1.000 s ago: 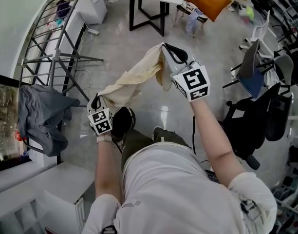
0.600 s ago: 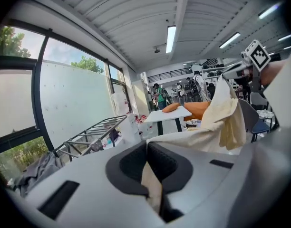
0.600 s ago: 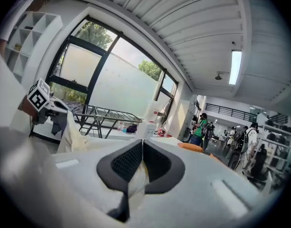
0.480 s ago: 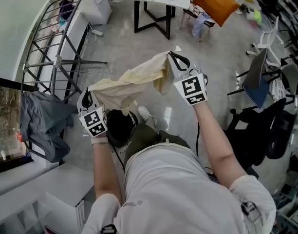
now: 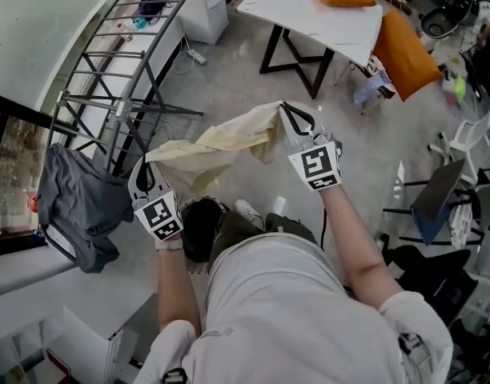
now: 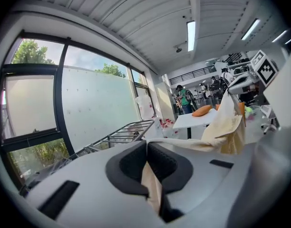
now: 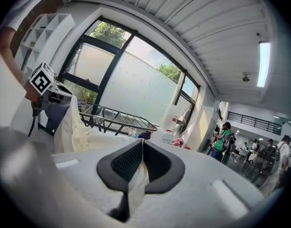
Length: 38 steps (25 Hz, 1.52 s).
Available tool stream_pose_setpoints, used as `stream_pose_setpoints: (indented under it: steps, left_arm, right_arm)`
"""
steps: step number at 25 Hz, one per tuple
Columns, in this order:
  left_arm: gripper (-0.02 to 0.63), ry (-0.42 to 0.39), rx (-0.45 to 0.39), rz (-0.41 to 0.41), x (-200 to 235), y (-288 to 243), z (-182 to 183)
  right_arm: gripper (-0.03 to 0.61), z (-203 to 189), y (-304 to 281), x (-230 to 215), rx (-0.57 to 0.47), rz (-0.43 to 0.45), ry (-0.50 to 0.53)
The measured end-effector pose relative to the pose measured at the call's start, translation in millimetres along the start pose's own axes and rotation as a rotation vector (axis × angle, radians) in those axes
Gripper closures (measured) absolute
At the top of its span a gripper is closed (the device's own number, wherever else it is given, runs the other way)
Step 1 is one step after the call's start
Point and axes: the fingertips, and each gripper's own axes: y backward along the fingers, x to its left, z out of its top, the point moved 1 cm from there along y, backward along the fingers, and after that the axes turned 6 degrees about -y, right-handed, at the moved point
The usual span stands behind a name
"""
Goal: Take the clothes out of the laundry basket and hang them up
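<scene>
Left gripper and right gripper each have jaws clamped on one end of the cream garment, holding it stretched mid-air, probably to drape over the drying rack nearby.

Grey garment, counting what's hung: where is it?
In the head view's left, the grey garment drapes over the near end of the drying rack, left of the left gripper.
</scene>
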Motion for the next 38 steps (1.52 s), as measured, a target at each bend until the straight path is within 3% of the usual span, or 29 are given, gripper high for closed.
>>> stream_pose_setpoints:
  steps: [7, 24, 30, 38]
  left_arm:
    - [0.612, -0.019, 0.063, 0.108, 38, -38, 3]
    - [0.611, -0.021, 0.173, 0.548, 150, -98, 36]
    - [0.611, -0.038, 0.187, 0.679, 188, -109, 56]
    - [0.611, -0.048, 0.183, 0.777, 260, -135, 68]
  right_arm:
    - [0.565, 23, -111, -5, -0.041, 0.117, 0.032]
    - [0.565, 138, -352, 39, -0.254, 0.536, 0.181]
    - [0.565, 181, -408, 41, -0.332, 0.586, 0.195]
    - [0.565, 248, -476, 79, -0.403, 0.614, 0.198]
